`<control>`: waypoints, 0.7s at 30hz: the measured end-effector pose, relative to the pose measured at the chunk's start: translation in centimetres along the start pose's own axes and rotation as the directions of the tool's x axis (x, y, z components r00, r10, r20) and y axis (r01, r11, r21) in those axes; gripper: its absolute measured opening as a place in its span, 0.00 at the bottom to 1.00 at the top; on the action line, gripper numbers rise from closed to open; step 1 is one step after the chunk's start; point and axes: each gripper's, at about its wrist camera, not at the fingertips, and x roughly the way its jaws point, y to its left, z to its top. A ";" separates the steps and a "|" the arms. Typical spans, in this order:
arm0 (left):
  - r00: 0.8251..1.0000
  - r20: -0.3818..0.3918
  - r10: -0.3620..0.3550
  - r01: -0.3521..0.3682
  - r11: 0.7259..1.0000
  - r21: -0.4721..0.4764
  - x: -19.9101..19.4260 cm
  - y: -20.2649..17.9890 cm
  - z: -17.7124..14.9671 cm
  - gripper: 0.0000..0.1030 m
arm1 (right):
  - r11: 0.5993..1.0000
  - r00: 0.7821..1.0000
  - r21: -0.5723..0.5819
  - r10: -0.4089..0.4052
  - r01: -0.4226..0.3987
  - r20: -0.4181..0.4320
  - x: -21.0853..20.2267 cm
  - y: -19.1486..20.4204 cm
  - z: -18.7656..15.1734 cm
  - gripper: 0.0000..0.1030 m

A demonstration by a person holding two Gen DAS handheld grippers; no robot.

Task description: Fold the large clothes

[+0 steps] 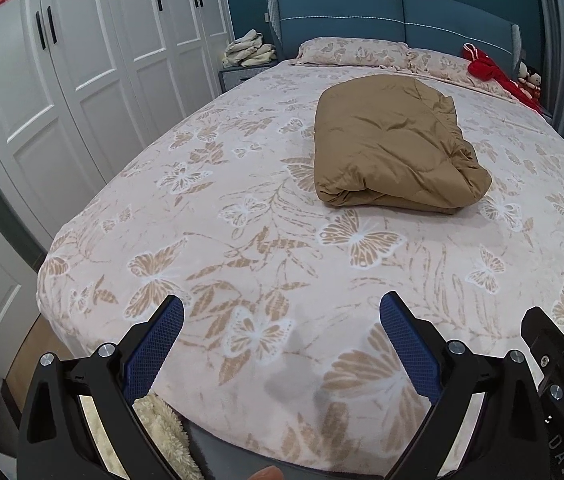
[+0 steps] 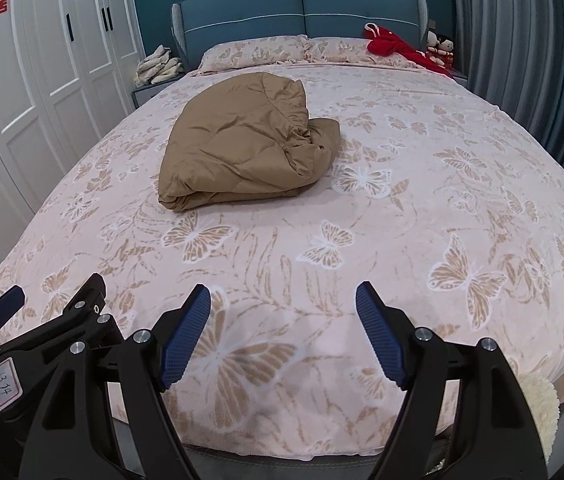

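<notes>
A tan padded garment [image 1: 394, 148] lies folded into a thick bundle on the bed [image 1: 209, 240], past its middle; it also shows in the right wrist view [image 2: 241, 140], with a rumpled end on its right. My left gripper [image 1: 282, 312] is open and empty above the bed's foot edge, well short of the garment. My right gripper [image 2: 283, 300] is open and empty, also above the foot of the bed [image 2: 462, 184]. The right gripper's finger shows at the left wrist view's right edge [image 1: 550, 340]; the left gripper shows at the right wrist view's lower left [image 2: 53, 328].
White wardrobe doors [image 1: 81, 60] line the left side. A nightstand with pale folded cloths [image 1: 247, 50] stands by the blue headboard [image 1: 394, 16]. Red cloth [image 1: 490, 72] and dolls lie at the far right. Grey curtains [image 2: 522, 60] hang on the right.
</notes>
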 end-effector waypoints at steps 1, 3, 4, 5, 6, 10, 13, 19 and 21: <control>1.000 0.001 0.004 -0.004 1.000 0.002 0.0 0.0 0.0 0.93 | 1.000 1.000 -0.002 0.000 0.000 0.000 0.0 0.0 0.0 0.71; 1.000 0.004 0.005 -0.005 1.000 0.002 -0.1 0.0 0.0 0.93 | 1.000 1.000 -0.001 0.001 -0.001 -0.001 0.0 -0.1 0.0 0.71; 1.000 0.004 0.005 -0.005 1.000 0.001 -0.1 0.0 0.0 0.93 | 1.000 1.000 -0.002 0.000 0.000 0.000 0.0 -0.1 0.0 0.71; 1.000 0.002 0.004 -0.004 1.000 0.001 -0.1 0.0 0.0 0.93 | 1.000 1.000 -0.003 0.000 0.000 0.000 0.0 0.0 0.0 0.71; 1.000 0.001 0.001 -0.001 1.000 0.002 -0.1 0.0 0.0 0.93 | 1.000 1.000 -0.003 0.001 -0.001 0.000 0.0 -0.1 0.0 0.71; 1.000 -0.002 -0.004 0.004 1.000 0.004 -0.1 -0.1 0.1 0.93 | 1.000 1.000 -0.003 0.000 0.000 -0.001 0.0 0.0 0.0 0.71; 1.000 -0.007 -0.003 0.004 1.000 0.003 0.0 -0.1 0.0 0.93 | 1.000 1.000 -0.003 0.000 0.000 -0.003 0.0 0.0 0.0 0.70; 1.000 -0.012 -0.002 0.002 1.000 0.002 0.2 -0.1 0.1 0.93 | 1.000 1.000 -0.004 0.000 0.000 -0.004 0.0 0.1 0.0 0.70; 1.000 -0.010 -0.001 0.001 1.000 0.002 0.1 -0.1 0.0 0.93 | 1.000 1.000 -0.004 0.000 0.000 -0.003 0.0 0.1 0.0 0.70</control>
